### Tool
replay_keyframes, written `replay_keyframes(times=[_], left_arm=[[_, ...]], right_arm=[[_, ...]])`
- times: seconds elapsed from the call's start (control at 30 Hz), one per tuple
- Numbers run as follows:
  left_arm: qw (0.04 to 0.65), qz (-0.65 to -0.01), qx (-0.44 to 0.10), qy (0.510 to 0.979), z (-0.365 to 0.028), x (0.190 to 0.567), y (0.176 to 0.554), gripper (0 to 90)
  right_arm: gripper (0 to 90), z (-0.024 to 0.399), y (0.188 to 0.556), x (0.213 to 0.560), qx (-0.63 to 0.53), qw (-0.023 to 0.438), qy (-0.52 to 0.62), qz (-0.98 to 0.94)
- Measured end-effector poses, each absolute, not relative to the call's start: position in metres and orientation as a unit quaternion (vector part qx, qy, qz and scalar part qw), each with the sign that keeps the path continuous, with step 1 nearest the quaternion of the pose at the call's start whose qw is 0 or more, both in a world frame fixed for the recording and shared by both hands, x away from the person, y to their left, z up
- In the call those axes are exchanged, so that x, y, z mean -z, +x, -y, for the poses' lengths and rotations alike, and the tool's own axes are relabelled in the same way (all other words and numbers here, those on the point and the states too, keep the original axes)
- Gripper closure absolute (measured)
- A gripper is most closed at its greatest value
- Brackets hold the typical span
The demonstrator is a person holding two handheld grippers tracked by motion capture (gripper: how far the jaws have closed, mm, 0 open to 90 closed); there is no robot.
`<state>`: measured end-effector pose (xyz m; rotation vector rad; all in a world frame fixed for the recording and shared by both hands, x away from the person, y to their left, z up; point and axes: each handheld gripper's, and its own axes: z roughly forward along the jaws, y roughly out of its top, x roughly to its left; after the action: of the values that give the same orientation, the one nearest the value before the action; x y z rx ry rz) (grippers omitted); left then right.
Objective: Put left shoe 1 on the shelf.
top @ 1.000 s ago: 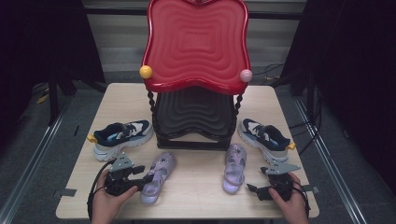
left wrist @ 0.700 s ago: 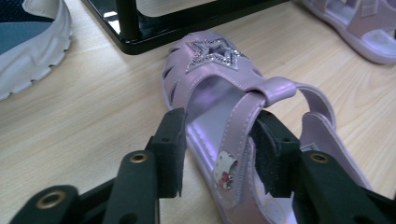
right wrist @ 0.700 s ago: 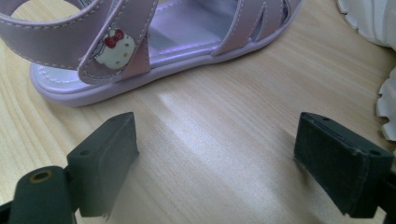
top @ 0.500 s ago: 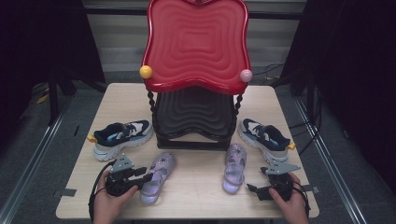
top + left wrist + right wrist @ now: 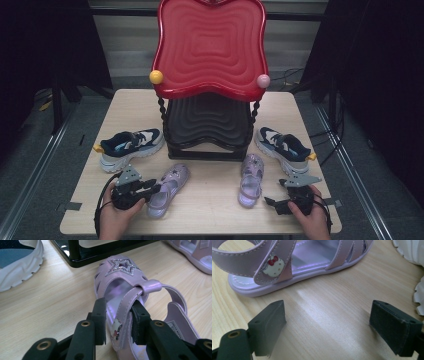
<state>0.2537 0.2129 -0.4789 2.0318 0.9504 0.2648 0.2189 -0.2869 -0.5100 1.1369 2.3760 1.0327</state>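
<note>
Landmark: two-tier shoe rack (image 5: 209, 100), red tray above, black tray below, at the back middle of the counter (image 5: 210, 210).
Left tool (image 5: 150, 189): jaws have just been closing; they now pinch the ankle strap of the left purple sandal (image 5: 125, 290), one pad on each face of the strap.
Left purple sandal place: flat on the counter, in front of the rack's left foot, toe towards the rack.
Right tool (image 5: 327, 322): jaws wide apart, nothing between them, just short of the right purple sandal (image 5: 294, 262), which lies in front of the rack's right foot.
Sneakers (image 5: 131, 147): one each side of the rack, untouched.
Risk: grip is on a soft strap only; on lifting, the sandal may swing, the strap may slip from the pads, or the toe may knock the rack's base.
Hard to make out: strap buckle half covered by a pad; heel cut off.
</note>
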Motion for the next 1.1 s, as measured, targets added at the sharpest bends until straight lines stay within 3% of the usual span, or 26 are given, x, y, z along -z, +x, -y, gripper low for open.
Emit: replay_keyframes(times=[1.1], left_arm=[[0.441, -0.366, -0.128, 0.81, -0.211, 0.4855, 0.2554, 75.4]], right_arm=[[12.8, 0.287, 0.2189, 0.51, -0.36, 0.156, 0.397, -0.83]])
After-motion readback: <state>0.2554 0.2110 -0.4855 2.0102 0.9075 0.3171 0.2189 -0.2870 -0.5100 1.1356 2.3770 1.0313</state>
